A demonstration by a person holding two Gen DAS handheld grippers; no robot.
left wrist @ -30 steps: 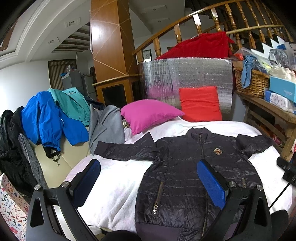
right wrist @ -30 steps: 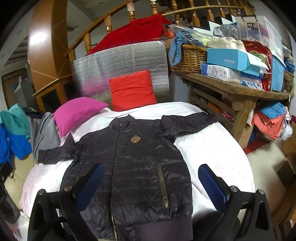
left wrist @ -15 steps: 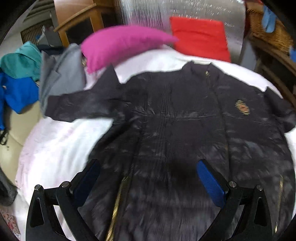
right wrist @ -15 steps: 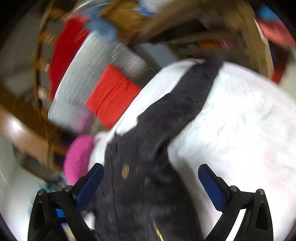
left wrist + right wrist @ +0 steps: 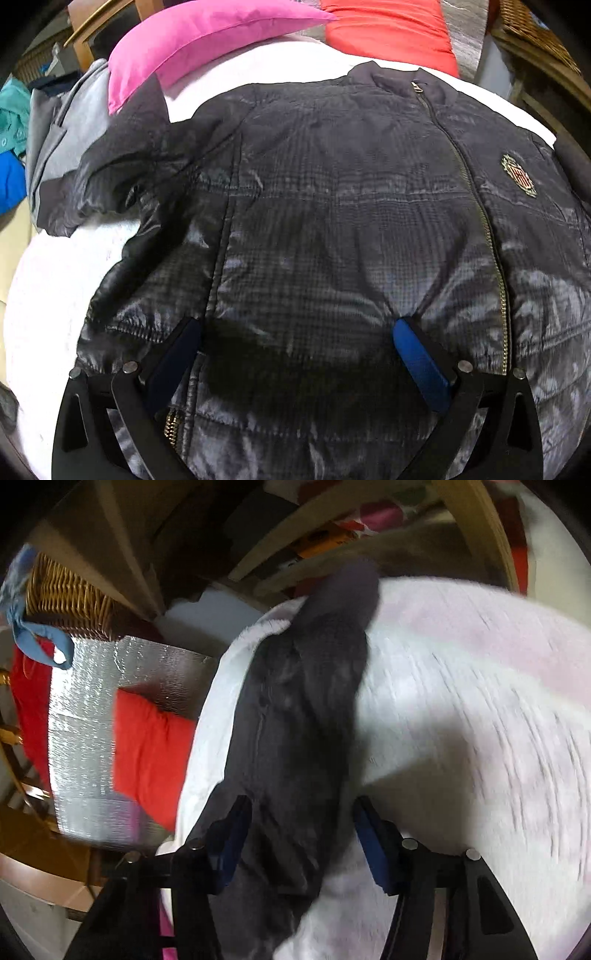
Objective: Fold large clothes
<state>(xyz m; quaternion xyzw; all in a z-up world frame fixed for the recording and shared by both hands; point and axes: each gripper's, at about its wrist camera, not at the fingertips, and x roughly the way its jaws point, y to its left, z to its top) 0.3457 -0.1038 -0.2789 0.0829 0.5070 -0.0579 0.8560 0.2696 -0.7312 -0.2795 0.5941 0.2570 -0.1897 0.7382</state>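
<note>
A black quilted jacket lies front up and zipped on a white fleece blanket. Its left sleeve runs off toward the pink pillow. My left gripper stands open low over the jacket's front panel, left of the zip. Both fingertips dent the fabric, with nothing pinched between them. In the right wrist view my right gripper straddles the jacket's right sleeve, which stretches away across the blanket. Its jaws are closing with the sleeve between the pads, which do not squeeze it.
A pink pillow and a red cushion lie at the head of the bed against a silver foil mat. Grey and blue clothes hang at the left. A wicker basket and a wooden table stand beyond the sleeve's cuff.
Both grippers have come down from a view over the whole bed. The left one sank onto the jacket's front. The right one rolled, swung onto the right sleeve, and its jaws have narrowed.
</note>
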